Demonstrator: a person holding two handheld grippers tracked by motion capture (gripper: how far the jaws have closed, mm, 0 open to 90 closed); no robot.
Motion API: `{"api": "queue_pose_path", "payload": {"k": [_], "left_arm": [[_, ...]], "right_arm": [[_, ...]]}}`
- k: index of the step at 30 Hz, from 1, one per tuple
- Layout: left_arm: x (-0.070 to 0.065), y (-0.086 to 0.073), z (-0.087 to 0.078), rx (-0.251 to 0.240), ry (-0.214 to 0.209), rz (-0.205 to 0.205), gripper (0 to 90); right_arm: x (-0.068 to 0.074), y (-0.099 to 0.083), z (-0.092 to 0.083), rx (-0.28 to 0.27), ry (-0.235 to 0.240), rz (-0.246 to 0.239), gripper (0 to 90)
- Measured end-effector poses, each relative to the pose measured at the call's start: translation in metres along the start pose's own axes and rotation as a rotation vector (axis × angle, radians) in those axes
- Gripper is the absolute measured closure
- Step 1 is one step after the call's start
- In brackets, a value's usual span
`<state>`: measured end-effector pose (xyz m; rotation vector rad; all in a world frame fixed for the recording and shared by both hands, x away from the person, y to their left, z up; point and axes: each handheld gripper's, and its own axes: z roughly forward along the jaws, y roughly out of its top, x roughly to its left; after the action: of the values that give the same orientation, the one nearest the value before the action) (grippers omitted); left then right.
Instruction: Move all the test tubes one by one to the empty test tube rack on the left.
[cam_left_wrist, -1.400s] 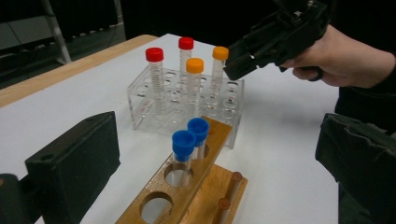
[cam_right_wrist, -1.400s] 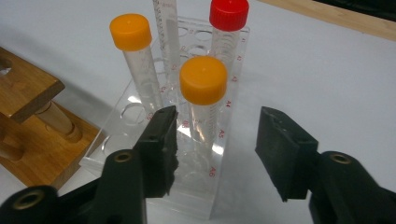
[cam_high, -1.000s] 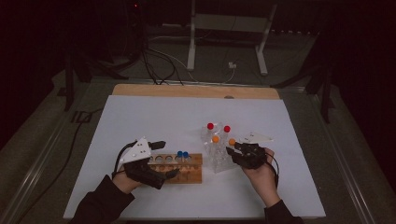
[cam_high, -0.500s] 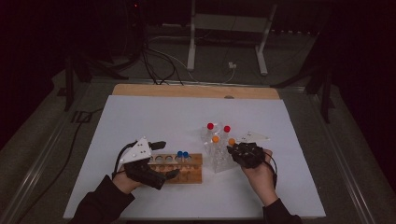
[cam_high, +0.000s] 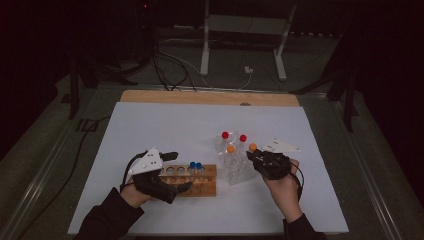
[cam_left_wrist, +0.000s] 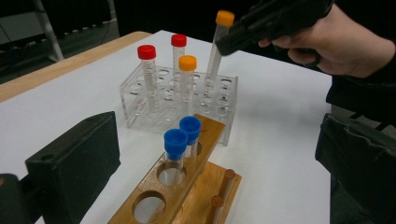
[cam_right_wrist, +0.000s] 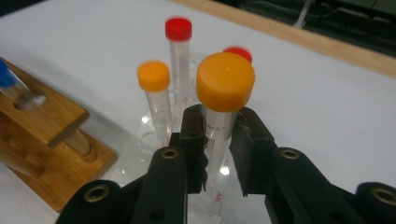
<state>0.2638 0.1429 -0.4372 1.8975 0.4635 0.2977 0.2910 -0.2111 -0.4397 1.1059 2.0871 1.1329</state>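
My right gripper (cam_high: 253, 156) (cam_right_wrist: 219, 140) is shut on an orange-capped tube (cam_high: 252, 147) (cam_right_wrist: 225, 81) just under its cap. It holds the tube upright, with the lower end still inside the clear plastic rack (cam_high: 235, 170) (cam_left_wrist: 135, 112). That rack also holds two red-capped tubes (cam_high: 225, 135) (cam_left_wrist: 146, 52) and another orange-capped one (cam_high: 230, 149) (cam_left_wrist: 187, 63). A wooden rack (cam_high: 205, 186) (cam_left_wrist: 205, 182) with two blue-capped tubes (cam_high: 195, 165) (cam_left_wrist: 176, 138) lies to the left. My left gripper (cam_high: 180, 171) (cam_left_wrist: 215, 140) stands open, its jaws astride the wooden rack's left end.
The white table sheet (cam_high: 165, 125) has a bare wooden strip (cam_high: 210, 97) along its far edge. Beyond it are a metal stand (cam_high: 245, 30) and cables on the floor. Several holes of the wooden rack are unfilled.
The right gripper has closed on the orange-capped tube and lifted it a little out of the clear rack. The left gripper has stayed put.
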Motion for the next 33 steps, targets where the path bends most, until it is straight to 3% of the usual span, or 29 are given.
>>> {"api": "queue_pose_path", "payload": {"k": [7,11,21,33], "left_arm": [[-0.001,0.001,0.000,0.001,-0.009,0.003,0.8],[-0.003,0.003,-0.002,-0.009,-0.005,0.008,0.8],[-0.009,0.007,-0.001,0.005,-0.007,0.015,0.8],[-0.015,0.011,-0.001,0.009,-0.045,0.015,0.9]], "right_arm": [[0.003,0.009,-0.018,-0.055,-0.009,-0.013,74.3],[0.010,0.013,-0.026,-0.071,0.019,-0.027,74.3],[0.041,0.016,-0.033,-0.059,0.142,-0.083,74.3],[0.072,0.009,-0.023,0.011,0.270,-0.141,74.3]]}}
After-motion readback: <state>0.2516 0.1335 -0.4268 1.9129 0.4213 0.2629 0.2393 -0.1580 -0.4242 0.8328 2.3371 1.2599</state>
